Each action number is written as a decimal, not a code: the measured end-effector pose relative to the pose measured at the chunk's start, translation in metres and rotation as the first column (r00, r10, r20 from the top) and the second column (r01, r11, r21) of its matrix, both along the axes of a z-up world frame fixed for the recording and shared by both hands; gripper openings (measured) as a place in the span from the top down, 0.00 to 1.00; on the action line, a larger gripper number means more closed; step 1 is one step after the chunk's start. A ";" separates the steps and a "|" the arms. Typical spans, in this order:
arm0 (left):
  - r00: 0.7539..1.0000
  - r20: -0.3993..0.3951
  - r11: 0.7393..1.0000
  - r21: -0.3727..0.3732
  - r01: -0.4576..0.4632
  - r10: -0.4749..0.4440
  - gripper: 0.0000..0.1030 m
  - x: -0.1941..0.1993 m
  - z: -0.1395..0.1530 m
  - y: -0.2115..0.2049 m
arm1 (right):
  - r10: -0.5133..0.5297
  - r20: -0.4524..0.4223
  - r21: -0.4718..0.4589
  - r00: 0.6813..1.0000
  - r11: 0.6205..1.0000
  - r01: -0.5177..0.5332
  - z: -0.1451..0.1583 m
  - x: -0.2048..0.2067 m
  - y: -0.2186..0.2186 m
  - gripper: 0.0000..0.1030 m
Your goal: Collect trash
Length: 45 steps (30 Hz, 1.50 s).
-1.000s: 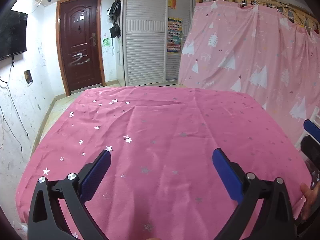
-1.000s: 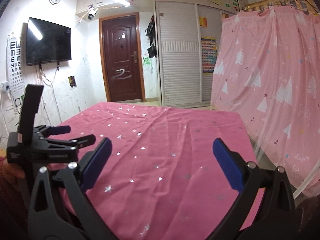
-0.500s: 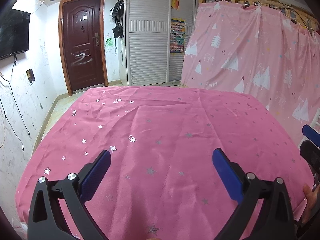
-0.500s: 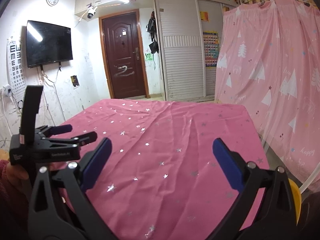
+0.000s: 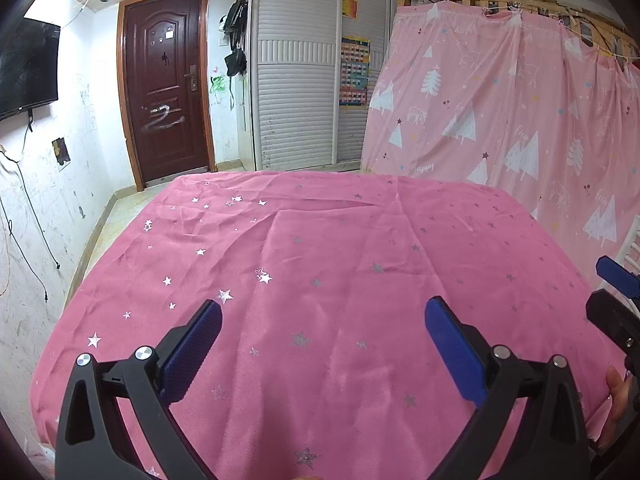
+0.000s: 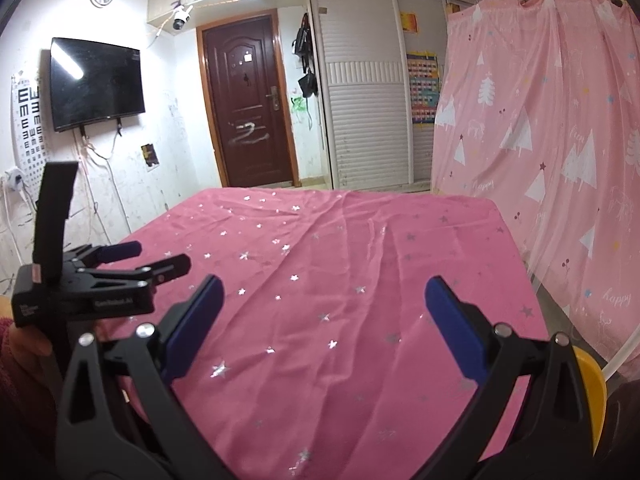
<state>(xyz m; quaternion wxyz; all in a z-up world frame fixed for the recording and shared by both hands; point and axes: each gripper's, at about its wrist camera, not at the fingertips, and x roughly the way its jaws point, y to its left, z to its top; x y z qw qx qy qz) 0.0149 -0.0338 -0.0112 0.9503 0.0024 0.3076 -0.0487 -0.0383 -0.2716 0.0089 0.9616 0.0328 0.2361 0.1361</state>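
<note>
Reading "happy": pink curtain point(image 6: 560, 128) print

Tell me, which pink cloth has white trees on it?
The hanging curtain on the right has white trees. The tablecloth lying flat below the grippers has only little stars.

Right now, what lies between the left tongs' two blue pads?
Only bare pink star-printed tablecloth shows between the open left tongs, in the left wrist view; no trash there.
</note>
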 end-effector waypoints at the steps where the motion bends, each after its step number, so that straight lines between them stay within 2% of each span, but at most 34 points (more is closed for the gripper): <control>1: 1.000 0.001 1.000 0.000 -0.001 0.001 0.08 0.000 0.000 0.000 | -0.001 -0.003 0.001 1.000 1.000 0.001 0.000 0.000 0.000 0.06; 13: 1.000 -0.001 1.000 -0.003 0.000 0.000 0.08 0.000 0.000 0.000 | 0.005 -0.041 -0.021 0.999 1.000 -0.006 -0.004 0.004 0.004 0.06; 45: 1.000 -0.001 1.000 -0.002 0.000 0.000 0.08 -0.001 0.000 0.001 | 0.011 -0.040 -0.024 0.999 1.000 -0.012 -0.007 0.005 0.007 0.06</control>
